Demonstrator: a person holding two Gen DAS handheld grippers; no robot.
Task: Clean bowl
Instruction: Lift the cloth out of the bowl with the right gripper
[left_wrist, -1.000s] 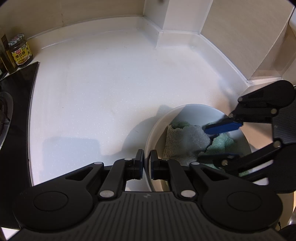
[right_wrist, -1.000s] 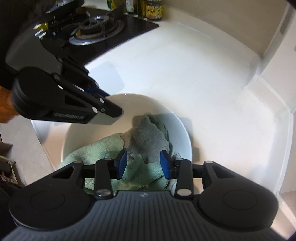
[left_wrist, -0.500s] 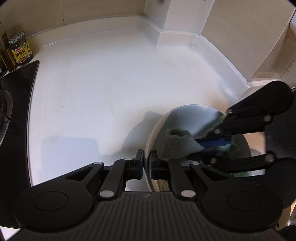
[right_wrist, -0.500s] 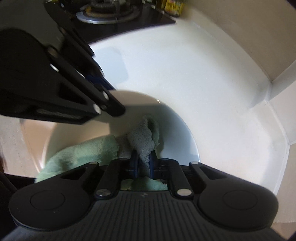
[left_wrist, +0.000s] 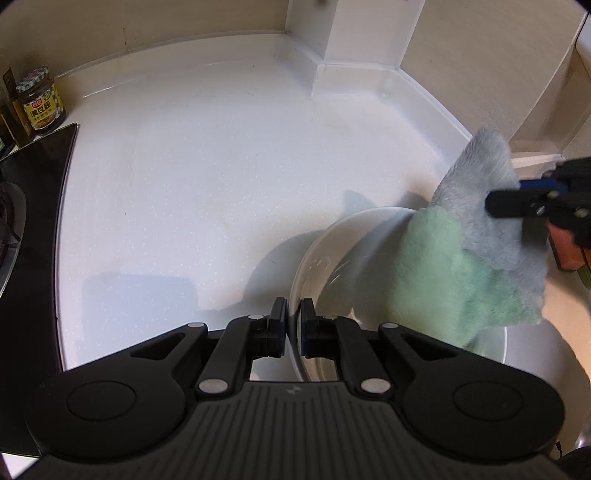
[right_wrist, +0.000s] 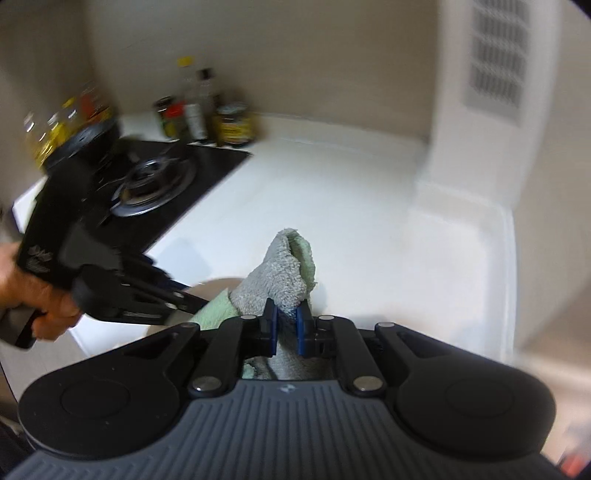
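the white bowl (left_wrist: 325, 251) sits on the white counter (left_wrist: 207, 177) near its front edge, its near rim pinched between the pads of the left gripper (left_wrist: 293, 326), jaws closed down to the thickness of the wall. the left gripper points steeply down from the front, and a person's hand (right_wrist: 40, 295) grips its handle in the right wrist view.

the green-and-grey cloth (left_wrist: 461, 254) hangs above the bowl's right side — one fold clamped in the right gripper (right_wrist: 286, 326), whose jaws are nearly closed on the fabric, the rest trailing down into the bowl.

a second ago the right gripper stood open over the cloth lying flat in the bowl; it has since closed on a fold and lifted it up and to the right, rolling as it went. the left gripper has not shifted.

clearance: open counter lies left of and behind the bowl, bounded by a raised lip at the wall and a corner column (left_wrist: 354, 37). a black hob (right_wrist: 155, 177) flanks the counter's left side, with jars (left_wrist: 40, 99) behind it — well apart from the bowl.
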